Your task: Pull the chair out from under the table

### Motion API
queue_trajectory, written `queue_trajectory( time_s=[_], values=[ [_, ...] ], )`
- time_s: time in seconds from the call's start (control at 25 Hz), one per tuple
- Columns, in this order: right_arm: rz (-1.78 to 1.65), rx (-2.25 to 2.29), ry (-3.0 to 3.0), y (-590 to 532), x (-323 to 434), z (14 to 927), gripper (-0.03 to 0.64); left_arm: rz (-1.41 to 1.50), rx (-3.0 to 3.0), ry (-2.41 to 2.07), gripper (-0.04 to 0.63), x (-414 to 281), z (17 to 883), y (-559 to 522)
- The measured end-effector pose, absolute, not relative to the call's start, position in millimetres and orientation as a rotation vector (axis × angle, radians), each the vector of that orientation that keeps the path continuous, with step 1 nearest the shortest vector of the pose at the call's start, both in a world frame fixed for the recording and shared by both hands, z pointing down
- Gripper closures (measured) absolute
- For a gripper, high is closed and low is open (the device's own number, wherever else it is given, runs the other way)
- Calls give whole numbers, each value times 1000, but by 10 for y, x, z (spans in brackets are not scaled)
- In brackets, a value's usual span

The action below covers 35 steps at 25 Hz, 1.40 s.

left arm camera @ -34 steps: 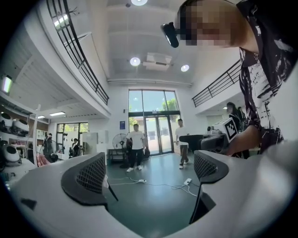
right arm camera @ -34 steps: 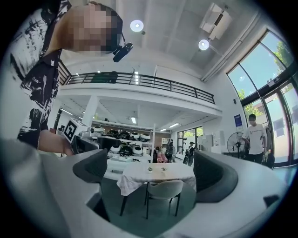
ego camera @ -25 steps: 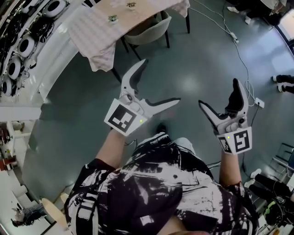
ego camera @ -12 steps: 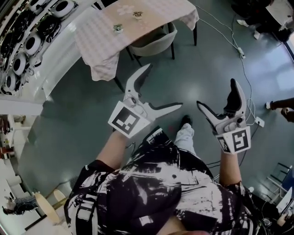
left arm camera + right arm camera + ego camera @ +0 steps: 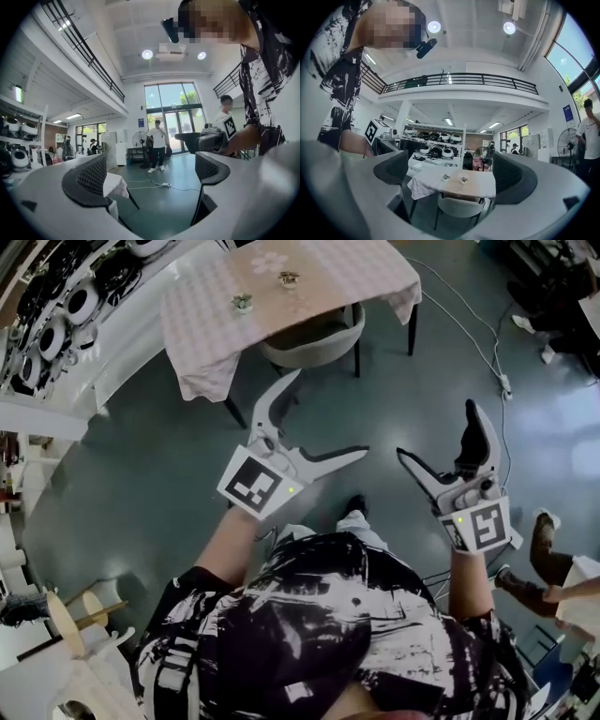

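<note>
A pale grey chair (image 5: 314,340) with dark legs is tucked under a table (image 5: 375,273) covered by a checked cloth, at the top of the head view. In the right gripper view the same chair (image 5: 460,206) stands below the table (image 5: 476,185), straight ahead and some way off. My left gripper (image 5: 328,413) is open and empty, held over bare floor short of the chair. My right gripper (image 5: 439,435) is open too, empty, further right. Neither touches the chair.
White shelving with round cookers (image 5: 80,301) runs along the left. A cable and power strip (image 5: 503,382) lie on the grey floor at the right. Another person's legs and shoes (image 5: 542,540) are at the right edge. People stand far off by the glass doors (image 5: 158,145).
The table and chair have shifted down and to the right in the head view and look nearer. Both grippers stay open at much the same height.
</note>
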State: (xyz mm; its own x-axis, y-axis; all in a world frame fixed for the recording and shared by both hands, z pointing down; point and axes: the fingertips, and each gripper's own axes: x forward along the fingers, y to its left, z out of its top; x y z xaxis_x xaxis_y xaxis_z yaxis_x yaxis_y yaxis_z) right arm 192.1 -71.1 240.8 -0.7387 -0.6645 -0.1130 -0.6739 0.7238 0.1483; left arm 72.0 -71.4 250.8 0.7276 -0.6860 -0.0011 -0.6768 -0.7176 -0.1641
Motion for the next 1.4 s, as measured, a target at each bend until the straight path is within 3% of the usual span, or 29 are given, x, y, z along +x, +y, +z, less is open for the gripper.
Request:
queue_trajectory(
  time_s=[0.6, 1.4],
  values=[
    [252, -853, 2964, -2054, 1988, 2410, 61, -145, -2680, 1360, 35, 768, 2525, -1804],
    [270, -671, 3178, -4368, 592, 2766, 74, -225, -2665, 1456, 35, -514, 2791, -4050]
  ],
)
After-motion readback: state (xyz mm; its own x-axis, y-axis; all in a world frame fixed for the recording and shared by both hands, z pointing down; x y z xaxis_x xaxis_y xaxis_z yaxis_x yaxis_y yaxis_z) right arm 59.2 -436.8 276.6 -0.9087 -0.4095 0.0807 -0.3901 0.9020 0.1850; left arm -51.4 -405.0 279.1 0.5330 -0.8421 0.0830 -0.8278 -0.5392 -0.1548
